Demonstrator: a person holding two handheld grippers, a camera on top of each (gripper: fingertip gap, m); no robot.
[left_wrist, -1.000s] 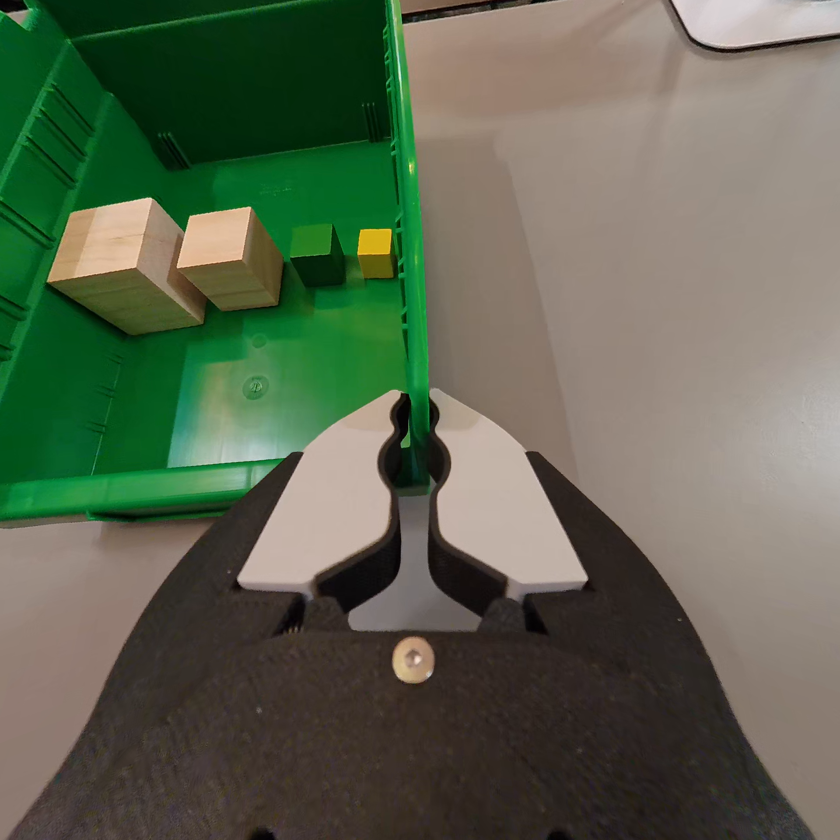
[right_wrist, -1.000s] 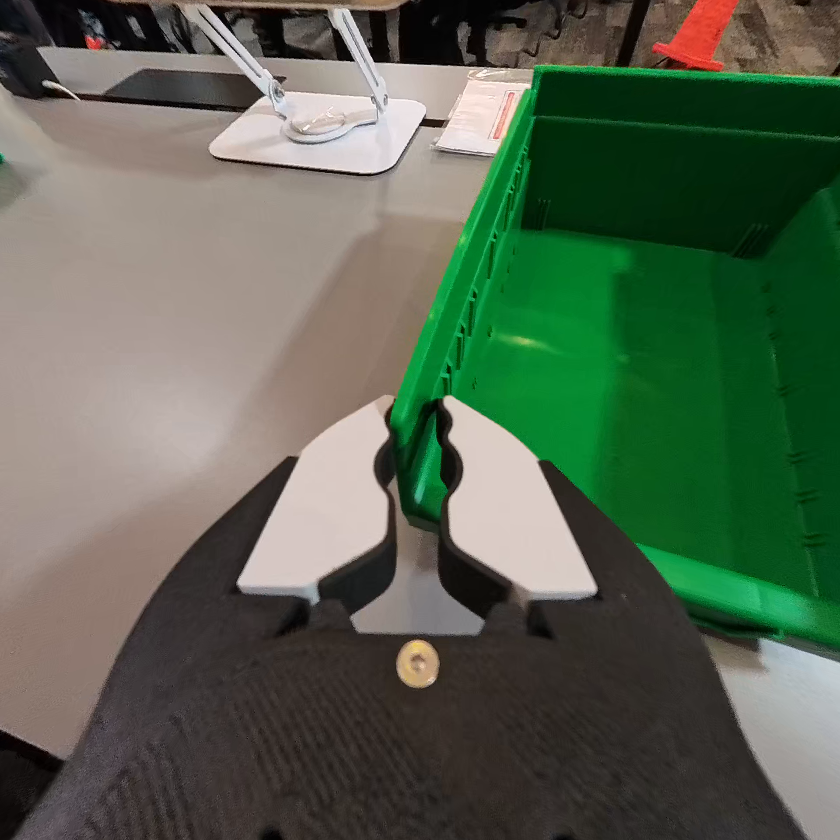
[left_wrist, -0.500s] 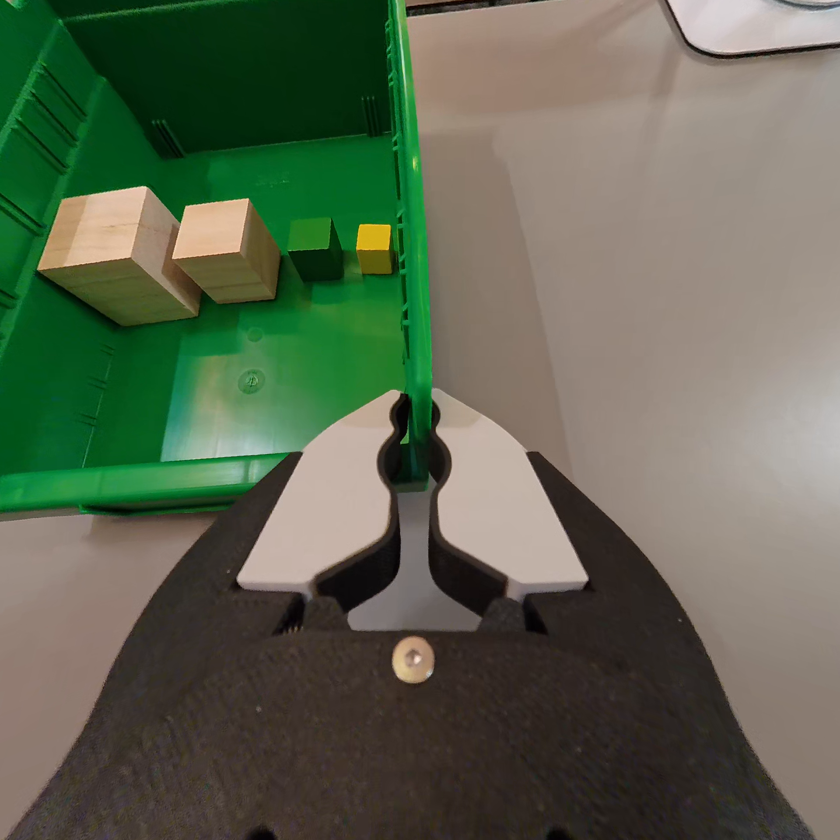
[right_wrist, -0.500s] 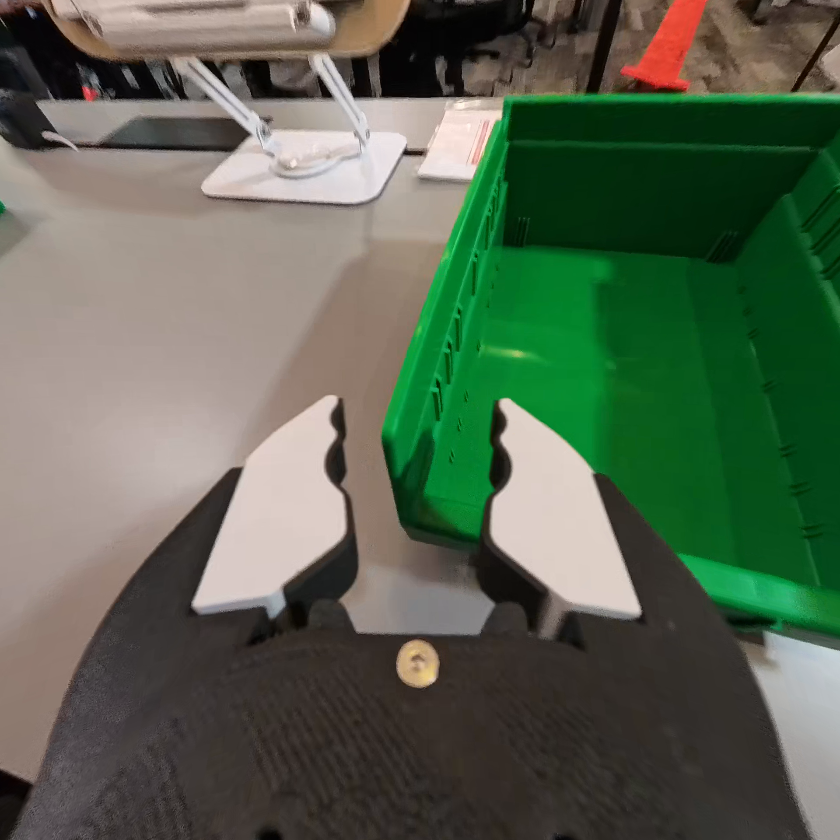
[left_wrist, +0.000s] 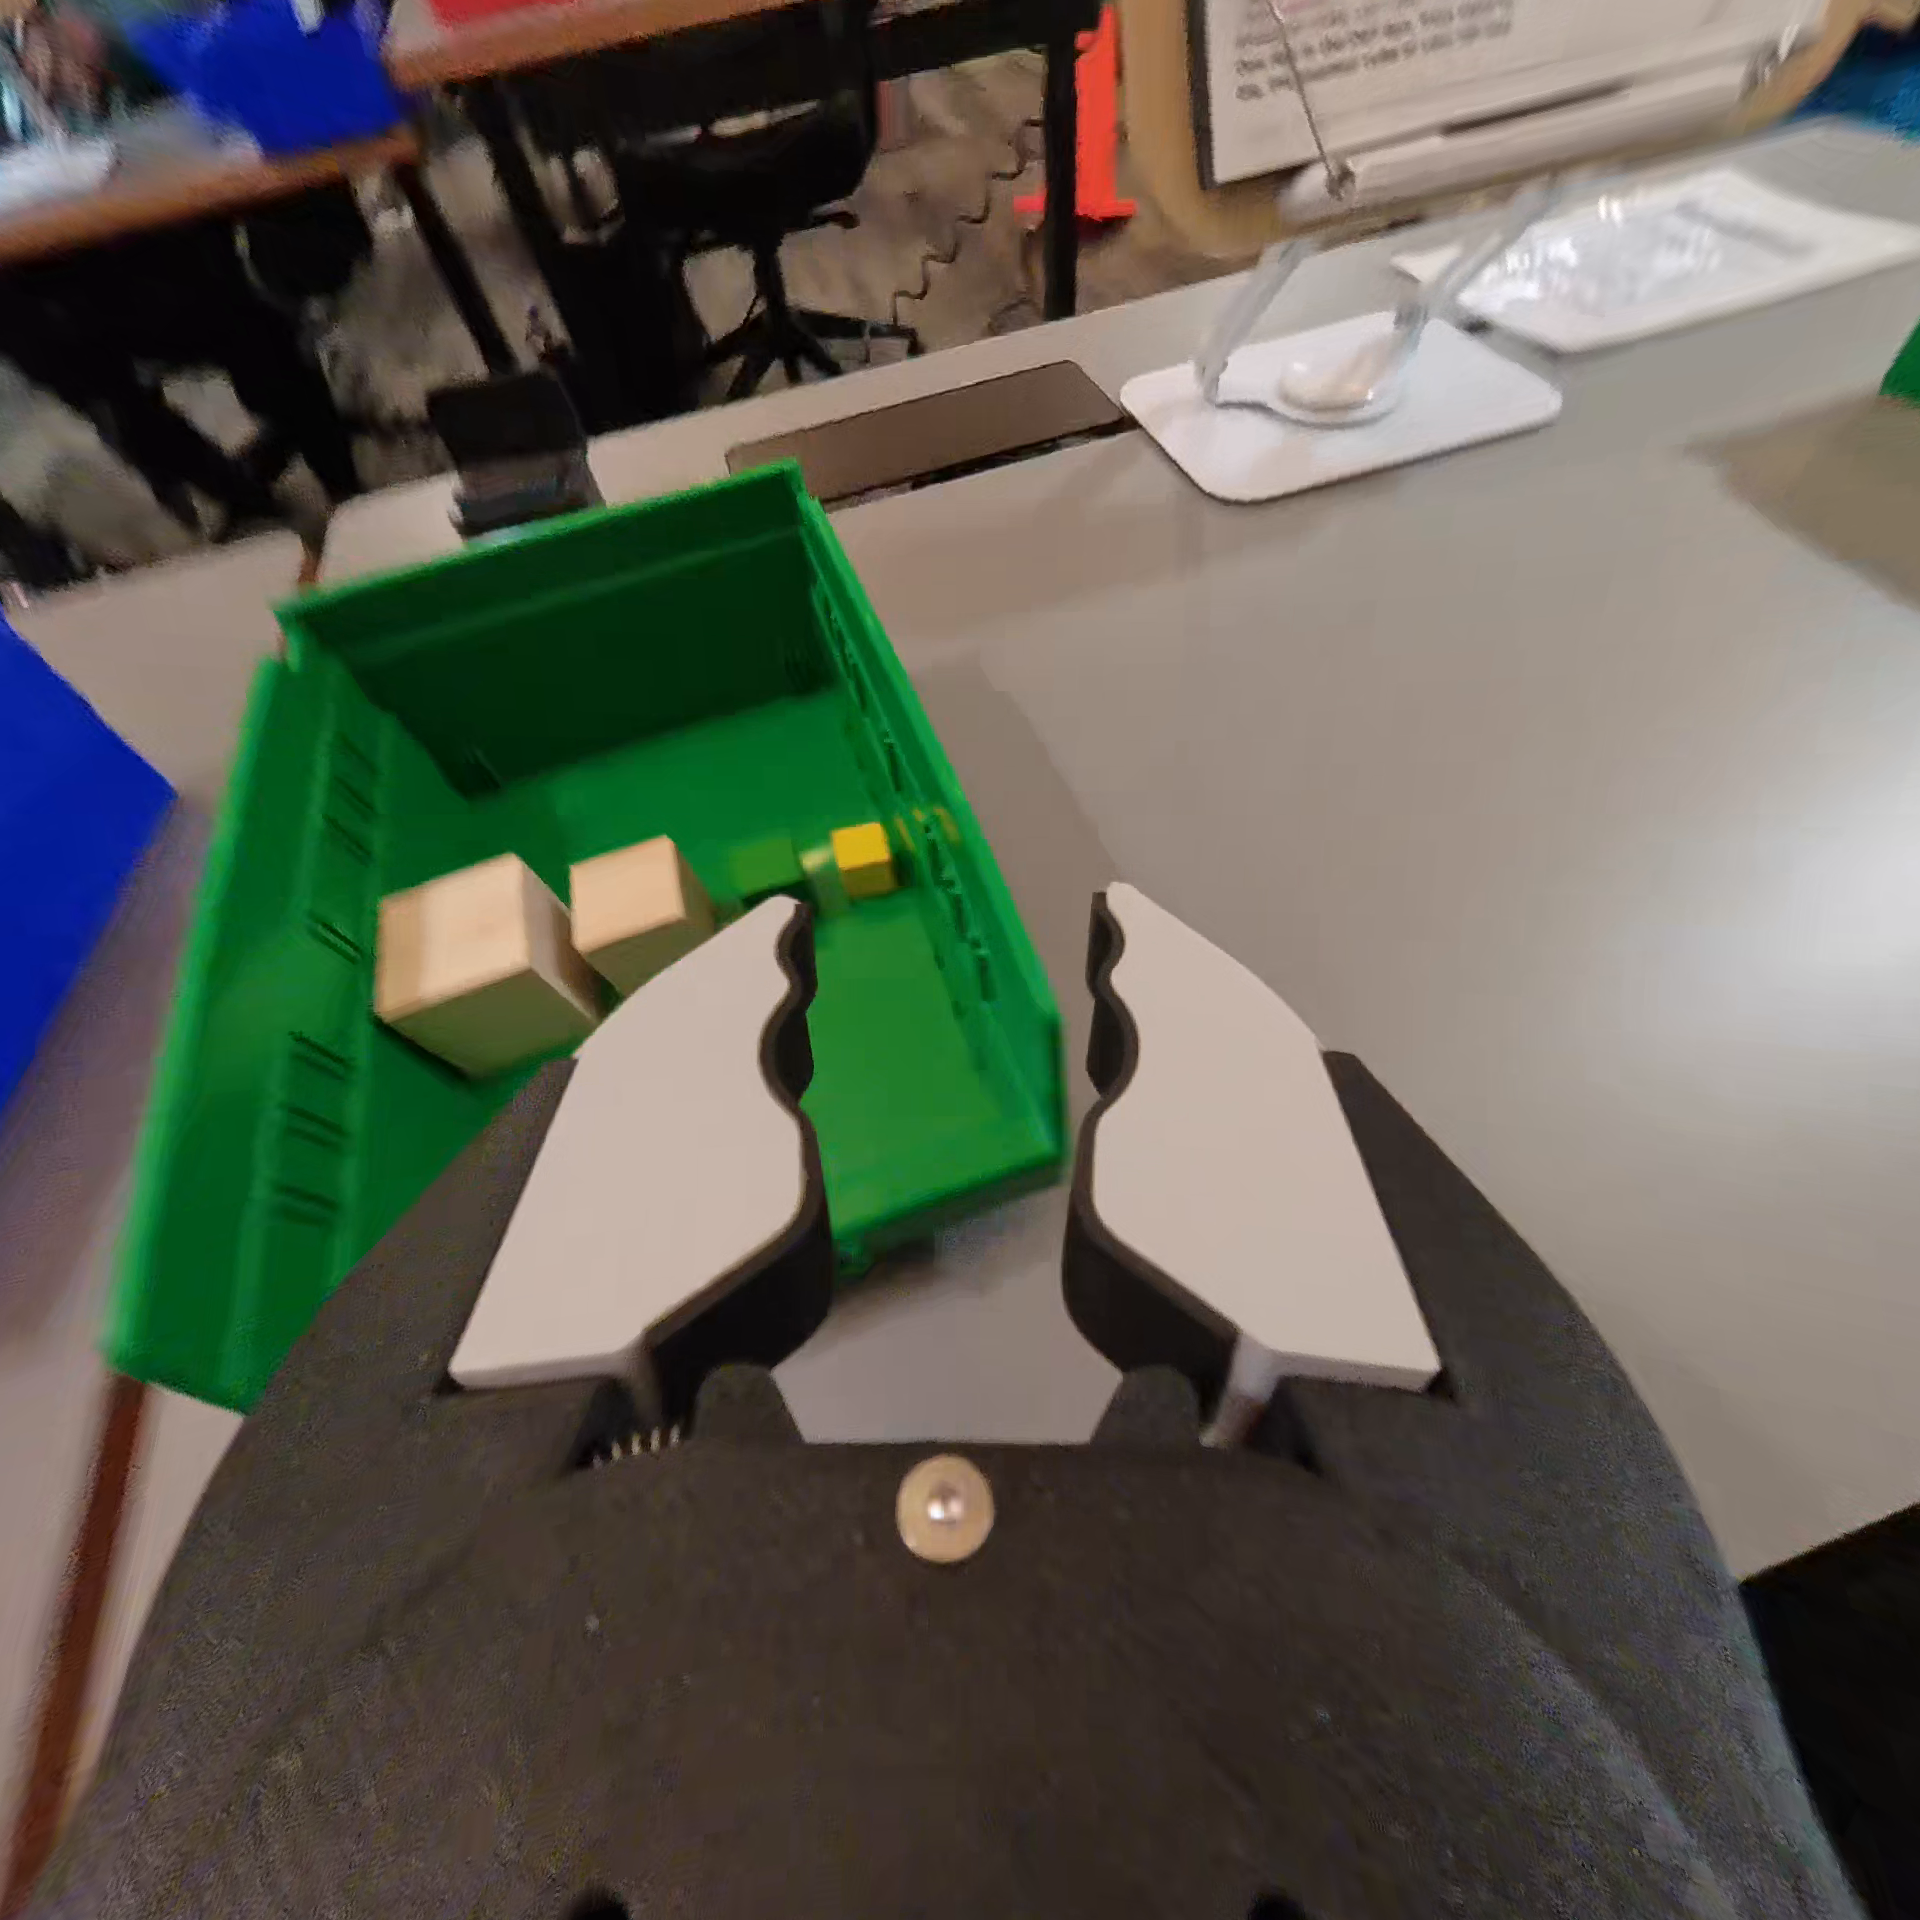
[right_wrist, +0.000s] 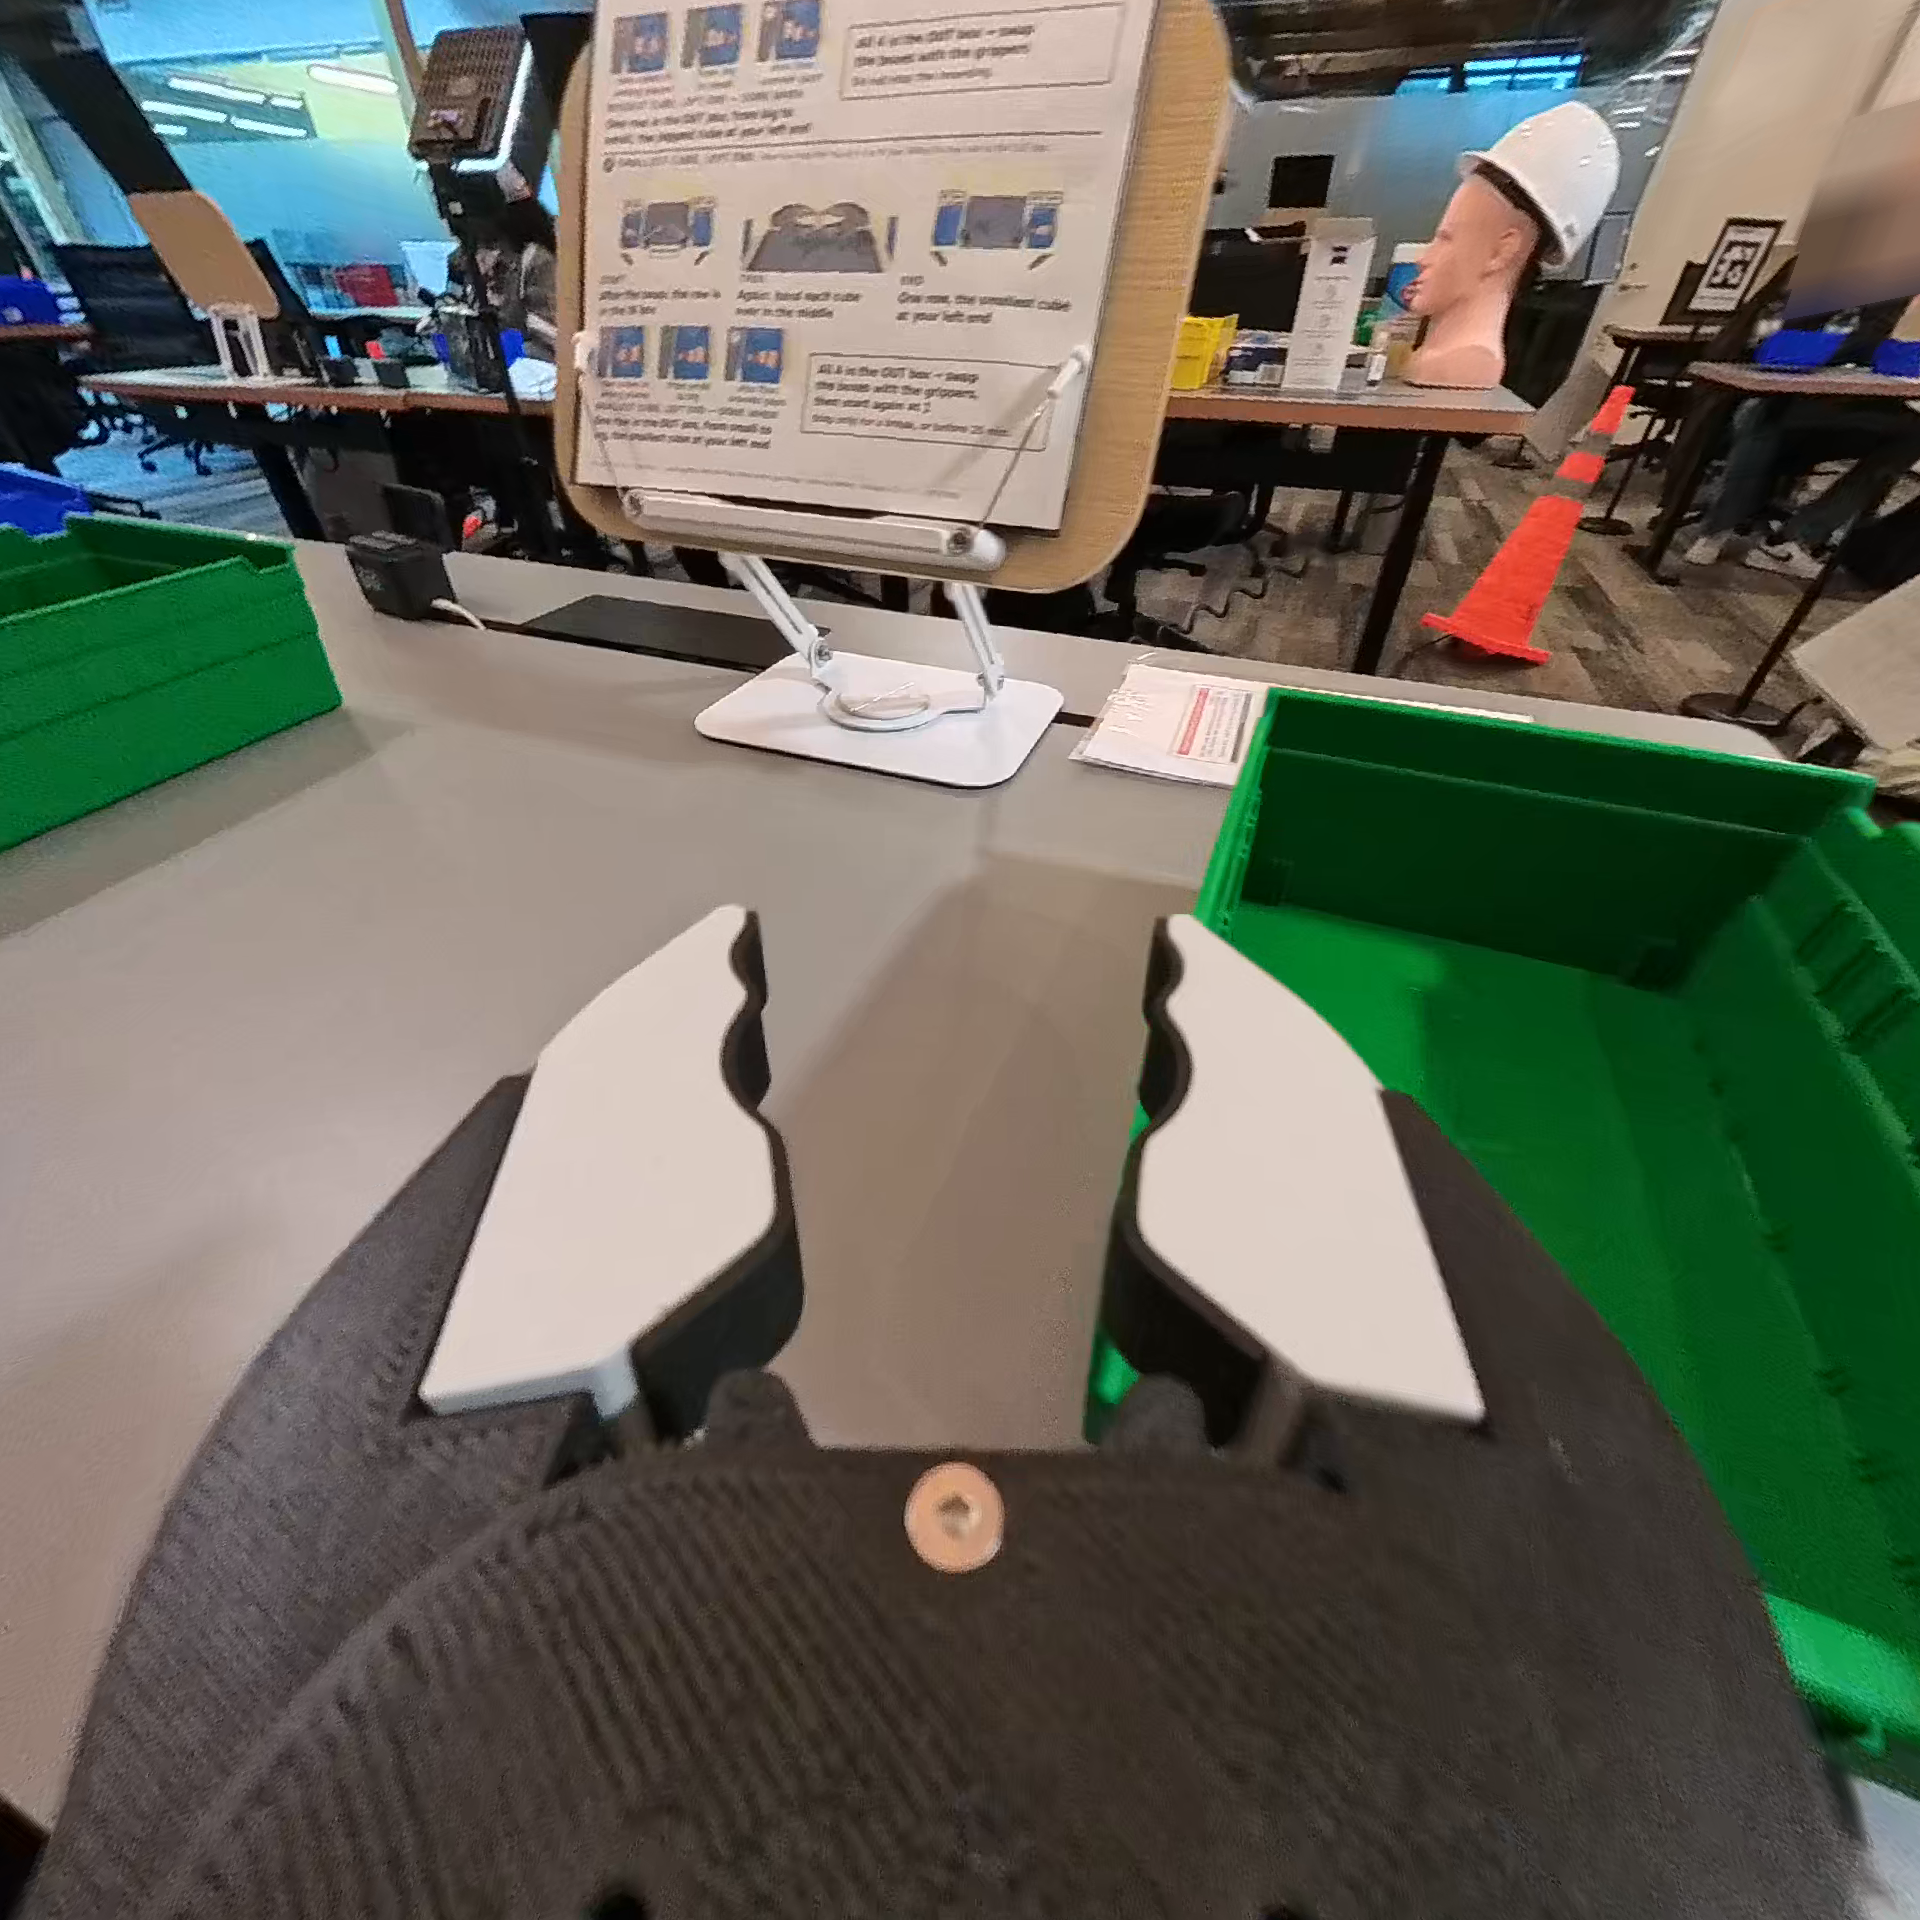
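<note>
While on table (left_wrist: 1455, 831), bin (left_wrist: 260, 1039) with 4 blocks (left_wrist: 468, 956).

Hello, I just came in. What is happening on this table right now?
A person holds two grippers over a grey table, and both are open and hold nothing. The left gripper hovers above the near right corner of a green bin that contains two wooden blocks, a green cube and a yellow cube in a row. The right gripper hangs over bare table, just left of an empty green bin. A document stand is behind.
</note>
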